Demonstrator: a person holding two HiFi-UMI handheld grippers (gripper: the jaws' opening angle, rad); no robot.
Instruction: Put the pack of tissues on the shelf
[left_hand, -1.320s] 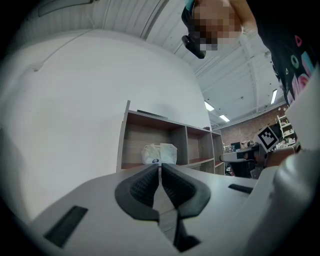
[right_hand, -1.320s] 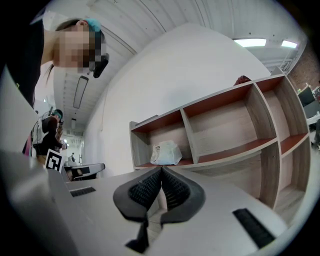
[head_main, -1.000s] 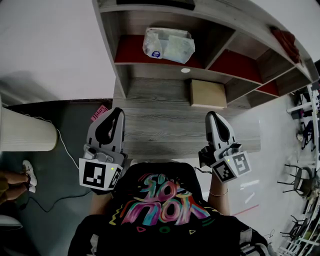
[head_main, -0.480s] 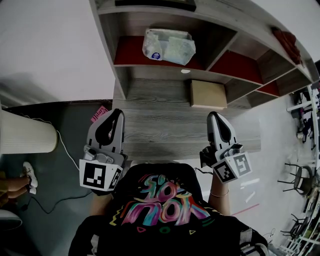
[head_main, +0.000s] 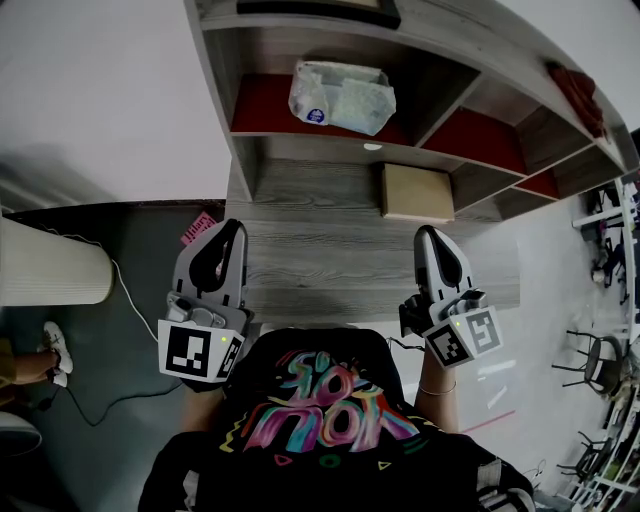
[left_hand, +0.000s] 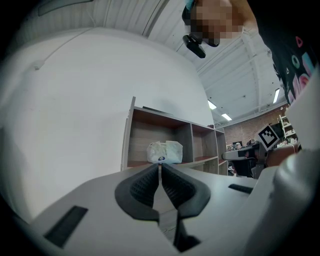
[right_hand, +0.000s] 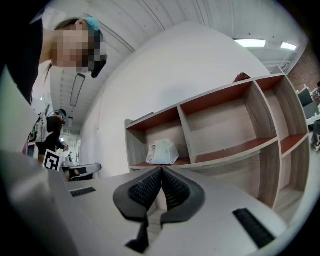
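Two tools are held low over the near edge of the wood-grain desk (head_main: 330, 255), well apart from each other. The left hand-held gripper (head_main: 235, 224) has its jaws clenched together with nothing between them. The right hand-held gripper (head_main: 428, 231) is likewise closed tight and empty. The pack of tissues (head_main: 342, 96) lies in the leftmost red-floored compartment of the shelf (head_main: 330, 148), well beyond both grippers and touched by neither. A flat tan box (head_main: 415, 190) sits on the desk below that shelf board.
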